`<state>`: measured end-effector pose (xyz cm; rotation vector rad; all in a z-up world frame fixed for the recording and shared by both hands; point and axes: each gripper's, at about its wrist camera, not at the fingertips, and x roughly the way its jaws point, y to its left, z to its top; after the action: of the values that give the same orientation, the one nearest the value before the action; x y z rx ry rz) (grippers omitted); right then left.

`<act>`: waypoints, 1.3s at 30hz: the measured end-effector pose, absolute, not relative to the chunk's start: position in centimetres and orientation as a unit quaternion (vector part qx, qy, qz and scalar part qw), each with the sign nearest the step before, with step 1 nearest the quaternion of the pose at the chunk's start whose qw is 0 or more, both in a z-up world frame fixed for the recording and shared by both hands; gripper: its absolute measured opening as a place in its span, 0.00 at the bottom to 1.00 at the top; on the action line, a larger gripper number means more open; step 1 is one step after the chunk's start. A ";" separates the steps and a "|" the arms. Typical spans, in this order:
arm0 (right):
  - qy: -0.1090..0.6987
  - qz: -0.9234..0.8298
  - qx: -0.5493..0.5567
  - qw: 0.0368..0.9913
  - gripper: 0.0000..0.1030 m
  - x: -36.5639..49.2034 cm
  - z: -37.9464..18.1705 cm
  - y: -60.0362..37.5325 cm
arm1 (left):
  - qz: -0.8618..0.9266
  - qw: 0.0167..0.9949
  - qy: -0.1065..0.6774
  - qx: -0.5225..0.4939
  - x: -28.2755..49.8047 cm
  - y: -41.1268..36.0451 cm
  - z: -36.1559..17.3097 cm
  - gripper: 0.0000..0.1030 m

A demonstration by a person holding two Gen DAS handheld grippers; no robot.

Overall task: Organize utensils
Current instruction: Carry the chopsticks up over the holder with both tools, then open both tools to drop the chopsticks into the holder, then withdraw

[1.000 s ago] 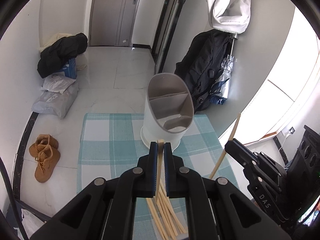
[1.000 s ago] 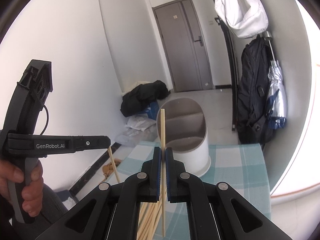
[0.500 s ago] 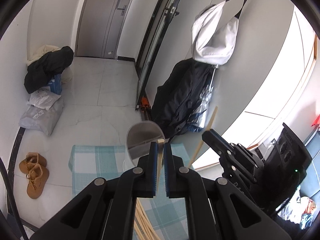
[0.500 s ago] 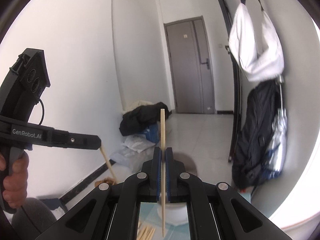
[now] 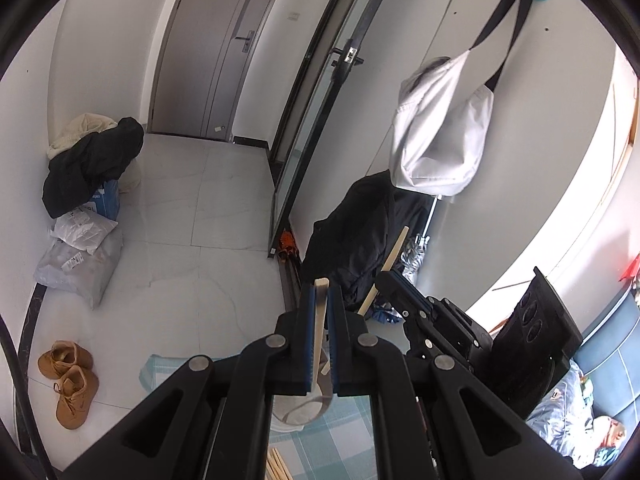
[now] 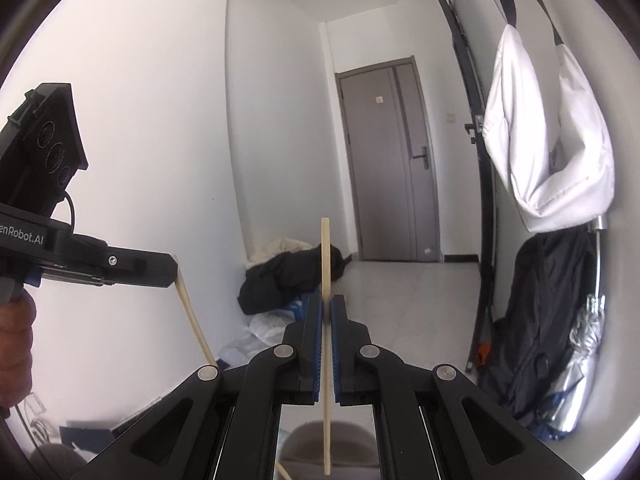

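My left gripper is shut on a pale wooden chopstick that runs down between its fingers. My right gripper is shut on another chopstick, held upright. Both are raised high above the white utensil holder, whose rim shows low between the fingers; it also shows in the right wrist view. More chopsticks lie on the checked cloth below. The right gripper with its chopstick shows at the right of the left wrist view. The left gripper shows at the left of the right wrist view.
A dark backpack and a white bag hang on the right wall. Clothes, plastic bags and brown shoes lie on the floor at the left. A grey door stands at the back.
Both grippers have risen and tilted up with their chopsticks. The utensil holder has dropped from the middle of both views to the bottom edge.
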<state>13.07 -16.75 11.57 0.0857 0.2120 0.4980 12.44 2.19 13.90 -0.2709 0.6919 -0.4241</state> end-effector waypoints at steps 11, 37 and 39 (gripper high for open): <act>0.110 0.262 0.046 0.958 0.03 16.2 8.2 -16.9 | -0.188 0.915 0.342 -0.101 16.1 1.8 10.3 0.02; 0.181 0.214 0.039 0.959 0.57 10.3 5.4 -19.4 | -0.073 0.920 0.364 -0.127 13.2 4.6 8.3 0.59; 0.174 0.202 0.043 0.963 0.66 8.9 5.8 -19.8 | -0.055 0.925 0.356 -0.118 12.1 4.4 8.8 0.64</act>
<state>8.87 -19.76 5.84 0.0877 0.3518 0.4090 12.10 4.42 8.78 -0.2423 0.7307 -0.1130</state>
